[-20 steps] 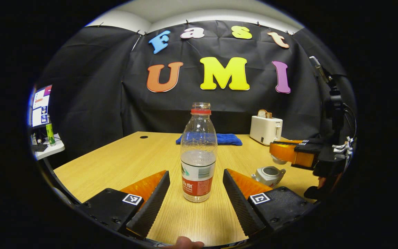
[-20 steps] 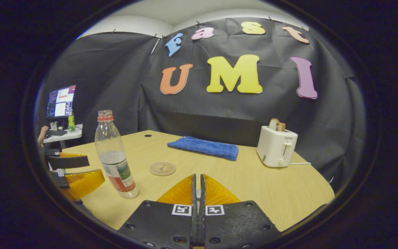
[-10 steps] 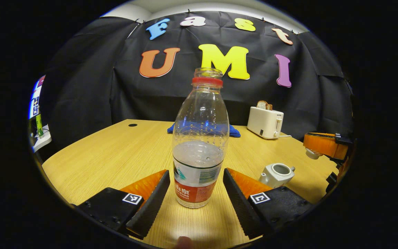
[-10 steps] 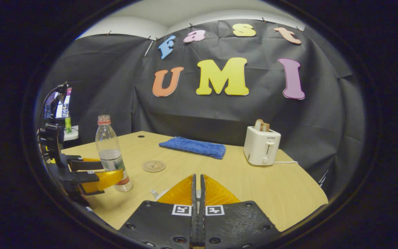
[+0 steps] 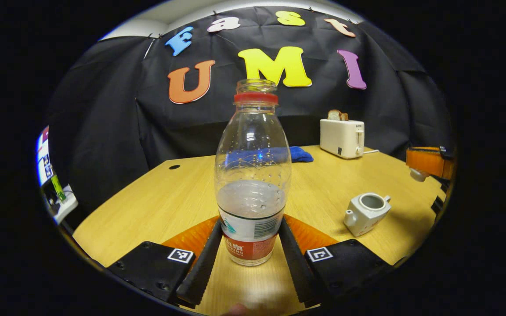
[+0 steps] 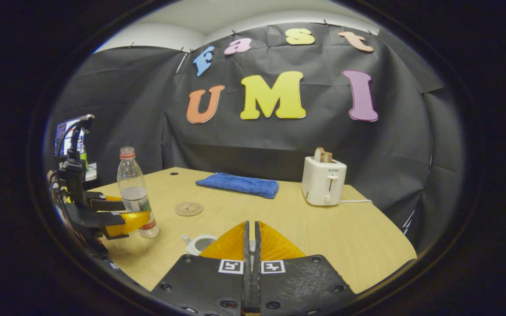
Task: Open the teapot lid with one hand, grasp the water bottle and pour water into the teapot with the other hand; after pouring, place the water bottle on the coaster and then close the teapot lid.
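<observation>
Grasp step: left gripper (image 5: pixel 249 259) fingers pressed on both sides of the water bottle (image 5: pixel 253 175) low on its label, bottle upright on the worktop (image 5: pixel 147 206), uncapped, under half full. Right gripper (image 6: pixel 251 245) fingers closed, lid (image 5: pixel 419 174) apparently pinched. Open teapot (image 5: pixel 365 213) sits right of the left fingers. Next: lift, tilt over the opening.

The left gripper view sat low and very near the water bottle (image 5: pixel 253 175), facing the far wall, while the right gripper view looked from farther right and higher over the table (image 6: pixel 323 228), both sharing bottle, teapot (image 5: pixel 365 213), toaster (image 6: pixel 323 181) and blue cloth (image 6: pixel 237 184).
</observation>
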`<state>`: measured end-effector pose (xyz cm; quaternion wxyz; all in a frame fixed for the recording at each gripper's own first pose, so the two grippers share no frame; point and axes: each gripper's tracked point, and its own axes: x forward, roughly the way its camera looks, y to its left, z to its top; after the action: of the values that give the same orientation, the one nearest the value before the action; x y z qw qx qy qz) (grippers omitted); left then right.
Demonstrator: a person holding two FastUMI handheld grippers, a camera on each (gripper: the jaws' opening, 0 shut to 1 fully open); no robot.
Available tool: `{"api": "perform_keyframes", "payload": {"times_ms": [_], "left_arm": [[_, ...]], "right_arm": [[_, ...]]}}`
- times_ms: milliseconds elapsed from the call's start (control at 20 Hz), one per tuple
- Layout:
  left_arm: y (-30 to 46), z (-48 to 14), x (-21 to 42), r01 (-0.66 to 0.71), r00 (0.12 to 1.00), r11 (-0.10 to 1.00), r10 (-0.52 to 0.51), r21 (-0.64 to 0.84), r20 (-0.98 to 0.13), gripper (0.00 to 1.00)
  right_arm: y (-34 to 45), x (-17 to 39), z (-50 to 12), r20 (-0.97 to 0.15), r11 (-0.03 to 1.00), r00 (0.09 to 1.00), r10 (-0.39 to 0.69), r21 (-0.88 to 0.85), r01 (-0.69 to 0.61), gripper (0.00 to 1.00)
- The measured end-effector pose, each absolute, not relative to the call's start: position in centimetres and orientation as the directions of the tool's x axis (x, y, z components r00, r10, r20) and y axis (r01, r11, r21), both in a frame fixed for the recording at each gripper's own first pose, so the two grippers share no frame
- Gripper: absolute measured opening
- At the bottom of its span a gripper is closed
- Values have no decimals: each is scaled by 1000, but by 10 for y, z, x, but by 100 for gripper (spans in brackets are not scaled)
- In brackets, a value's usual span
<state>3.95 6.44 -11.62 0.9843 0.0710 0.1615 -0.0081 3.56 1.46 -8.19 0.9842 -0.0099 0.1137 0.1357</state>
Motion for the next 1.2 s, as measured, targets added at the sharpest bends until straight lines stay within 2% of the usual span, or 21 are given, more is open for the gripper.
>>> {"api": "perform_keyframes", "payload": {"times_ms": [300,600,800,850,900,1050,1200], "left_arm": [[75,-94,41,76,961,853,75,517,-265,77],[96,-82,41,105,962,571,149,814,-229,75],[95,-79,43,129,959,429,175,894,-222,75],[93,-80,44,138,959,394,176,909,-222,80],[93,-80,44,146,959,352,178,925,-220,75],[86,-77,48,164,962,217,180,962,-205,75],[79,-78,50,171,960,140,202,975,-197,75]], "right_arm": [[-11,30,-82,-226,969,943,245,14,-249,0],[-29,25,-85,-226,971,945,236,18,-238,0],[-39,22,-89,-227,973,946,230,28,-230,0],[-41,22,-91,-229,973,946,231,29,-230,0],[-43,21,-91,-231,973,946,229,29,-229,0],[-50,20,-92,-225,975,949,223,30,-222,0],[-56,19,-94,-224,975,949,221,41,-217,0]]}}
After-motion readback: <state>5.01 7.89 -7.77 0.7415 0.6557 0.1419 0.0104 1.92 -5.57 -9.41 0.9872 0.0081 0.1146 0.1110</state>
